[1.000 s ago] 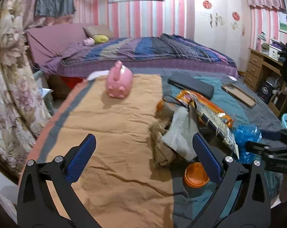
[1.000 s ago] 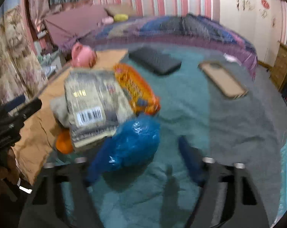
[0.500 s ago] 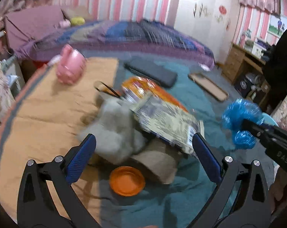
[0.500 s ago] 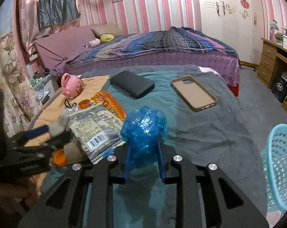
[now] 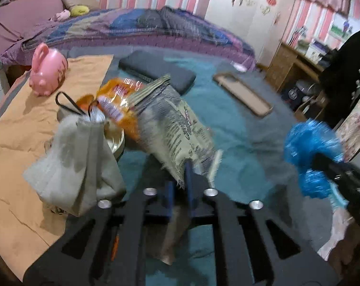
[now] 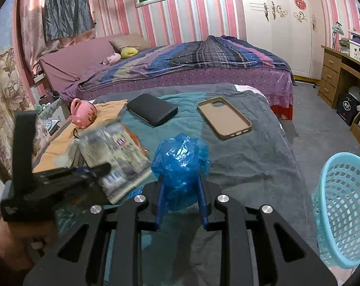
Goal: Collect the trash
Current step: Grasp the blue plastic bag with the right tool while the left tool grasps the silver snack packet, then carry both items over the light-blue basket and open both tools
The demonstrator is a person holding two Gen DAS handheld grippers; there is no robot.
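On the left wrist view, the left gripper [image 5: 181, 186] has its blue fingers [image 5: 189, 178] drawn close together, pinching the lower edge of a grey printed wrapper [image 5: 177, 128], which stands tilted above the teal cloth [image 5: 239, 143]. An orange snack bag [image 5: 119, 100] lies just behind the wrapper, touching it. A beige rag [image 5: 77, 162] hangs at the left, partly over a round tin [image 5: 115, 140], and a black cord [image 5: 65, 102] loops out by its top. A pink pig bank [image 5: 49, 70] sits on the orange cloth [image 5: 25, 128] farther back. A dark pouch [image 5: 156, 71] and a tan phone case [image 5: 244, 93] lie on the teal cloth, well apart. At the right edge, blurred, a blue plastic bag [image 5: 308, 147] is held in the right gripper.

From the right wrist view, the right gripper [image 6: 181, 200] is closed partway around the blue plastic bag [image 6: 180, 159], one finger on each side of it, above the grey blanket [image 6: 251, 162]. The left gripper [image 6: 94, 169] shows at the left, blurred, against the wrapper [image 6: 115, 152]. A light-blue basket [image 6: 344, 209] stands on the floor at the right, beside the bed edge. The phone case [image 6: 224, 116], pouch [image 6: 151, 108] and pig bank [image 6: 83, 113] lie beyond.
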